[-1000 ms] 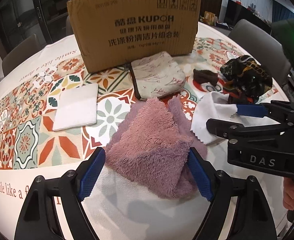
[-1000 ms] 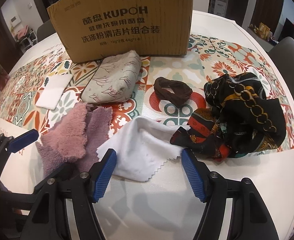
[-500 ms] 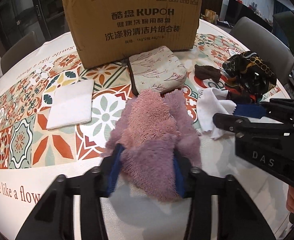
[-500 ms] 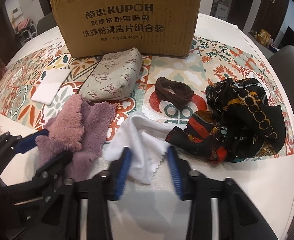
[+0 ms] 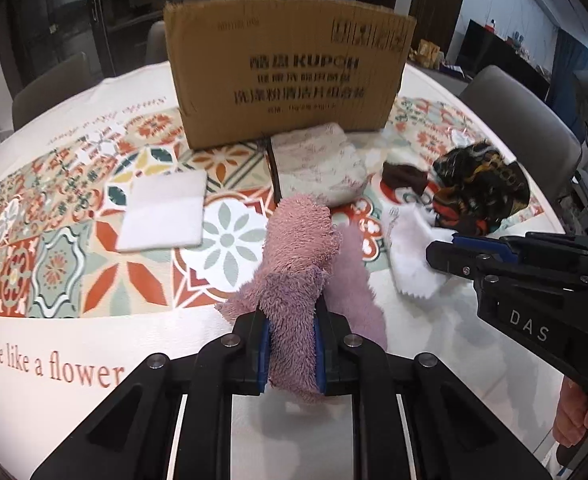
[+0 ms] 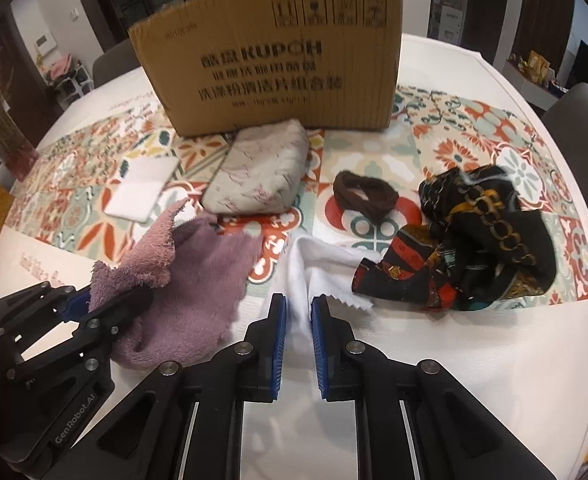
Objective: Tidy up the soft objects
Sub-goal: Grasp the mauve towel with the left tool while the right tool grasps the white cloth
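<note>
While both of my hands work over the round counter, my left tool is closing with a bunched fold of the one purple fleece towel already pinched between its blue pads, the rest of the towel trailing forward and to the right of the tool onto the patterned runner. My right tool sits clenched on the near edge of the single white cloth, which spreads away from the pads toward the one black, red and gold scarf crumpled just to its right, the two touching. Seven soft or fabric things can be counted in all: one purple towel, one white cloth, one scarf, one brown hair band lying apart behind the cloth, one pale printed pouch resting against the front of the box, and one folded white square well off to the left. One cardboard box printed KUPOH stands upright at the far side of the runner. From the left wrist camera, my right tool shows at the right edge, with my fingers wrapped under its handle.
</note>
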Motion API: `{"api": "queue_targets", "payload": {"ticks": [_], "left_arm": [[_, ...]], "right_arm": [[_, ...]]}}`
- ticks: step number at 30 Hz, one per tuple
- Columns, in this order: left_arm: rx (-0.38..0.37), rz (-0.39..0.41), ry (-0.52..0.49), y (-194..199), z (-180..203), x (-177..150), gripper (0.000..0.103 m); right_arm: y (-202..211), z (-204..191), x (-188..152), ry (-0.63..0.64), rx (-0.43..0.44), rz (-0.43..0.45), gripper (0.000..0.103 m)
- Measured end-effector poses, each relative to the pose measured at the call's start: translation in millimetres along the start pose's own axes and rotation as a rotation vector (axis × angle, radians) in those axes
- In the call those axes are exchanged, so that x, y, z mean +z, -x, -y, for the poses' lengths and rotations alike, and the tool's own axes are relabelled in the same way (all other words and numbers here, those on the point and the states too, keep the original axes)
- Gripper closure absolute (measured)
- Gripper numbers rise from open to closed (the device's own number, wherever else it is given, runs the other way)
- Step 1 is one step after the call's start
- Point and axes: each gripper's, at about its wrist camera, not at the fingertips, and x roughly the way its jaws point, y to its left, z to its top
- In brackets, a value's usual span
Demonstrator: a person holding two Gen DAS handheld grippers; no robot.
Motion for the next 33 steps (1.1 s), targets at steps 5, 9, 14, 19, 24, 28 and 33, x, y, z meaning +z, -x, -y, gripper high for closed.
{"api": "queue_targets", "payload": {"ticks": [5,9,14,19,24,28,33], "left_arm": [[0.008,0.054,0.007,23,1,5,0.085],[0.013,0.098,0.005,38,3,9,0.085],[0.028,0.107,0.01,42,2,8,0.085],[0.041,0.085,0.014,37,3,0,0.085],[0.048,0.07,0.019,31,3,-6,0.085],[0.055,0.056,0.02,25,1,-9,0.085],[0.053,0.043,0.02,20,0,-10,0.085]], "right_arm": [[21,-2,2,-0.002,0.014,0.047,0.09],[25,-2,3,0.002,0.025,0.053,0.091],[18,1,2,-0.013,0.049,0.042,0.074],[3,2,0,-0.009,0.049,0.009,0.044],[-19,4,0,-0.007,0.035,-0.045,0.043],[-35,3,1,0.011,0.017,-0.073,0.041],[-38,-3,2,0.048,-0.035,-0.047,0.041]]}}
